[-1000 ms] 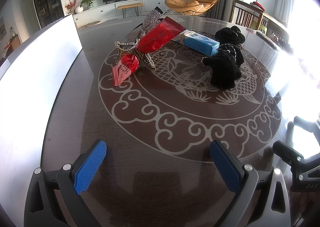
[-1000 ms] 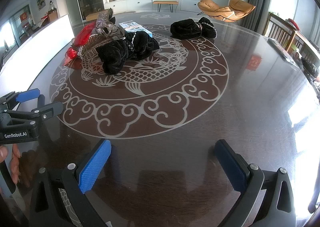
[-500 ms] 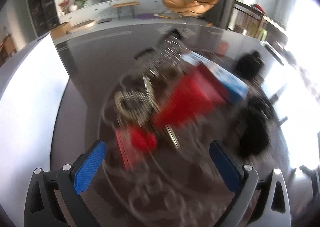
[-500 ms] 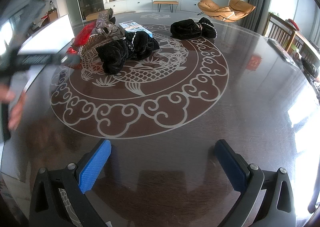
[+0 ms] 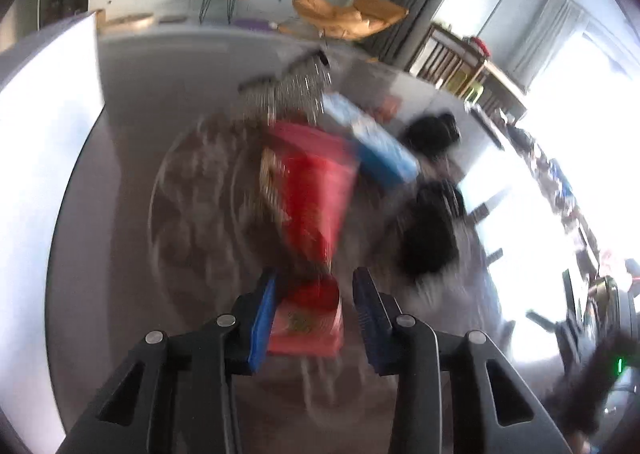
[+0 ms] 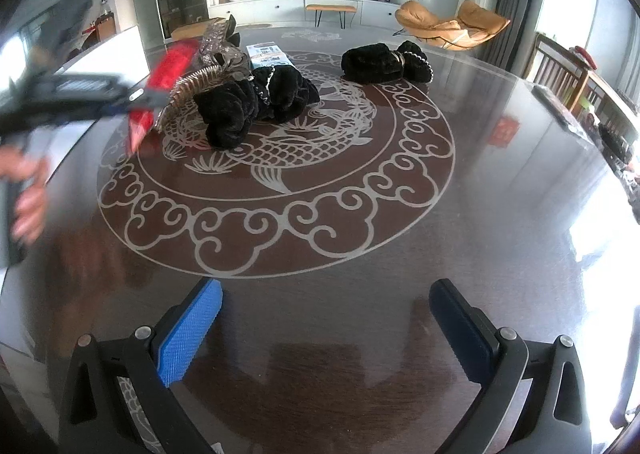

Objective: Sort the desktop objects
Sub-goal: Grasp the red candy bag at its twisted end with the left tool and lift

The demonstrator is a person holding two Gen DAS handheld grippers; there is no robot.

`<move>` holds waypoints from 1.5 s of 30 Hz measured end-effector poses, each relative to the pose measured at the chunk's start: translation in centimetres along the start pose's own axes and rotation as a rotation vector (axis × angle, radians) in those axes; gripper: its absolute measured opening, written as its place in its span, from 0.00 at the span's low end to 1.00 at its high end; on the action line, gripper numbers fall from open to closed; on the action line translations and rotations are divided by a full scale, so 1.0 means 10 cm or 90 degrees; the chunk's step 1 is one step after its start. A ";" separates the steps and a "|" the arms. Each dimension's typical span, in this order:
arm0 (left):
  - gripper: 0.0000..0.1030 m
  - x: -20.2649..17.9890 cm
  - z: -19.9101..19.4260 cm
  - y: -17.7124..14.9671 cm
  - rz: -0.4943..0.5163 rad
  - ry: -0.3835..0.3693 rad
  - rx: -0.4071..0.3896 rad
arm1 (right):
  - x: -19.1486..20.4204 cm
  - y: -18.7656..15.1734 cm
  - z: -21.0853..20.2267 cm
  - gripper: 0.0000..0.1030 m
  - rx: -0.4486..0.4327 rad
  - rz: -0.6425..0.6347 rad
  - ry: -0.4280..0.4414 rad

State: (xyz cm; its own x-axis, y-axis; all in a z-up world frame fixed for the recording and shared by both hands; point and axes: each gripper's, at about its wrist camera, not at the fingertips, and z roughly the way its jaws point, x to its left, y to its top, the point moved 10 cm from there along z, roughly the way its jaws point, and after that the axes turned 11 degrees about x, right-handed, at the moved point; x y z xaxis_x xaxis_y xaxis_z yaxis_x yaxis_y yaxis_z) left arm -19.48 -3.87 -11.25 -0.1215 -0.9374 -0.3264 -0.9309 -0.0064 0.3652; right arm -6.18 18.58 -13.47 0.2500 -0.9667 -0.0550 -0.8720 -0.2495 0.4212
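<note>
My left gripper (image 5: pixel 314 314) has its blue pads on either side of the near end of a long red snack packet (image 5: pixel 312 206); the view is blurred and the jaws are narrowed around it. In the right wrist view the left gripper (image 6: pixel 132 102) reaches in from the left at the red packet (image 6: pixel 172 66). Behind the packet lie a sparkly silver hair clip (image 6: pixel 218 46), a blue box (image 6: pixel 266 54) and two black furry hair ties (image 6: pixel 256 102) (image 6: pixel 384 62). My right gripper (image 6: pixel 324 318) is open and empty over the near table.
The objects lie on a dark round table (image 6: pixel 500 234) with a white fish pattern. A white board (image 5: pixel 36 158) stands along the left edge. Chairs (image 6: pixel 560 70) stand at the right of the table.
My left gripper has swept forward to the red packet and its jaws have narrowed around the packet's near end. The right gripper has not moved.
</note>
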 end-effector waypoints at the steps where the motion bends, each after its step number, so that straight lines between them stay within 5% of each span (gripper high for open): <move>1: 0.43 -0.03 -0.03 -0.09 0.007 0.000 0.004 | 0.00 0.00 0.00 1.00 -0.001 -0.001 -0.002; 5: 0.83 -0.02 -0.13 -0.18 0.030 0.059 -0.010 | 0.01 0.00 -0.01 1.00 -0.004 -0.006 -0.011; 12: 0.83 0.09 0.03 0.09 -0.039 0.087 -0.031 | 0.01 0.01 -0.04 1.00 -0.010 -0.013 -0.026; 22: 0.84 0.16 0.25 0.19 -0.005 0.237 -0.034 | 0.01 0.01 -0.04 1.00 -0.013 -0.017 -0.033; 28: 0.95 0.19 0.26 0.17 -0.007 0.238 -0.036 | 0.01 0.02 -0.05 1.00 -0.015 -0.019 -0.037; 45: 1.00 0.16 0.26 0.13 -0.011 0.238 -0.029 | 0.01 0.01 -0.05 1.00 -0.014 -0.018 -0.035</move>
State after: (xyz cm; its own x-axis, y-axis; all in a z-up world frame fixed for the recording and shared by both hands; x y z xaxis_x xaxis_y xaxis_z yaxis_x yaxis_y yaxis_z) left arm -21.79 -4.50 -13.57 0.0351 -0.9994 0.0045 -0.9143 -0.0303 0.4039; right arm -6.07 18.48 -13.00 0.2506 -0.9611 -0.1162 -0.8553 -0.2760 0.4384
